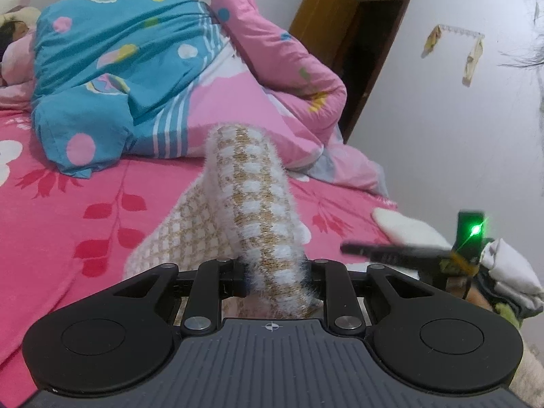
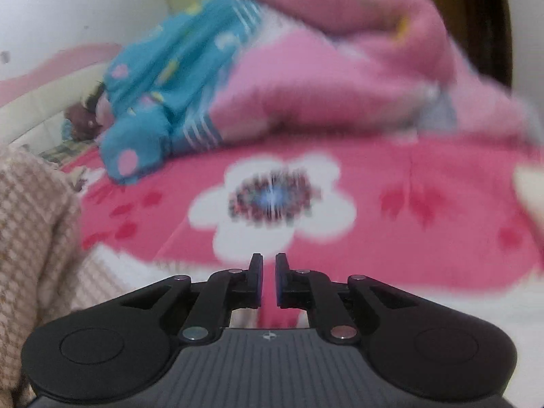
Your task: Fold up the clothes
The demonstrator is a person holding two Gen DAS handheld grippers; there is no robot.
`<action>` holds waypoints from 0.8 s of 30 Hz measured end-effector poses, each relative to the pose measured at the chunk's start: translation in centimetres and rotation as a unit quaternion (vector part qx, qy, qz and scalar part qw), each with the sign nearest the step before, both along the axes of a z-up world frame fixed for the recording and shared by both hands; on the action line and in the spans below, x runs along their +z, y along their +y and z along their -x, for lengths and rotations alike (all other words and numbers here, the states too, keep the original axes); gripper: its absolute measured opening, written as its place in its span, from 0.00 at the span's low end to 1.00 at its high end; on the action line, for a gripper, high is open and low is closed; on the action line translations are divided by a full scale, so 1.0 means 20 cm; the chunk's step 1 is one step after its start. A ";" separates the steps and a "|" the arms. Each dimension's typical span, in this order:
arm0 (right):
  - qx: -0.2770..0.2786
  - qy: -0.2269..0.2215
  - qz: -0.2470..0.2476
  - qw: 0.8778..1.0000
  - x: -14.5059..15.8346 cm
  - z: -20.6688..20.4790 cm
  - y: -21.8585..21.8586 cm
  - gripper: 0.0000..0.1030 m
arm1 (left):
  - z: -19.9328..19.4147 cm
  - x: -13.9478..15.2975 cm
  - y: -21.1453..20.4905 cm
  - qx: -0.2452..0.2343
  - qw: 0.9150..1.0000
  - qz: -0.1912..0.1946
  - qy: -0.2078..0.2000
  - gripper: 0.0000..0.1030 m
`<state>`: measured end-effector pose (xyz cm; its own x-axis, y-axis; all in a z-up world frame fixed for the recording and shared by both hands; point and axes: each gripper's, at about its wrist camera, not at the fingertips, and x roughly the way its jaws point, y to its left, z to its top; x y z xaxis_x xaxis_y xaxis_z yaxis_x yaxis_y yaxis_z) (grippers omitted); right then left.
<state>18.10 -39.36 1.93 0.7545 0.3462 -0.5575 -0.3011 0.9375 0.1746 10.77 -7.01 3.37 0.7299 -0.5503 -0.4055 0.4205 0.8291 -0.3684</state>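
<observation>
Fuzzy tan-and-white checked knit, a sweater point(image 1: 251, 200) by the look of it, is being pinched between the jaws of the left gripper point(image 1: 277, 277); the pads are pressing on a bunched fold of it, and the fold is rising ahead of the gripper in a rounded hump while the rest is spreading flat on the pink flowered bedsheet point(image 1: 51, 204) below and to the left. In the right wrist view the same knit point(image 2: 30, 224) is filling the left edge, hanging close to the camera and running down out of sight. Jaws of the right gripper point(image 2: 268, 280) are standing a narrow slit apart with nothing between them, only sheet showing through the gap, and a big white flower print point(image 2: 272, 200) is lying on the sheet just ahead; that view is blurring. Behind the sweater a rumpled blue and pink quilt point(image 1: 136, 78) is piling up across the bed. Part of the right-hand device point(image 1: 471, 234), with a green light glowing, is showing at the right of the left wrist view, and beside it a stack of pale folded cloth point(image 1: 510, 272) is sitting near the bed's edge. Farther back a brown door point(image 1: 326, 10) is standing open against the white wall.
</observation>
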 end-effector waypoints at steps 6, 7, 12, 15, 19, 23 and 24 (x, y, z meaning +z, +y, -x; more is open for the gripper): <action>0.204 0.034 0.031 0.978 0.04 -0.18 0.23 0.21 | 0.02 0.00 0.05 -0.004 1.000 0.016 -0.011 0.20; 0.233 0.047 0.054 0.970 0.01 -0.22 0.27 0.21 | 0.02 0.00 0.05 -0.005 1.000 0.018 -0.011 0.20; 0.343 0.127 0.083 0.927 -0.07 -0.32 0.34 0.36 | 0.01 -0.01 0.08 -0.014 0.999 0.028 -0.011 0.20; 0.384 0.149 0.104 0.905 -0.05 -0.34 0.36 0.37 | 0.00 -0.02 0.09 -0.020 0.999 0.033 -0.010 0.20; 0.395 0.163 0.112 0.897 -0.03 -0.41 0.36 0.38 | -0.01 -0.03 0.10 -0.027 0.999 0.037 -0.010 0.20; 0.406 0.197 0.106 0.886 -0.08 -0.46 0.40 0.39 | -0.03 -0.04 0.11 -0.031 0.999 0.044 -0.007 0.20; 0.421 0.202 0.103 0.878 -0.07 -0.45 0.42 0.39 | -0.03 -0.04 0.11 -0.031 0.998 0.045 -0.007 0.20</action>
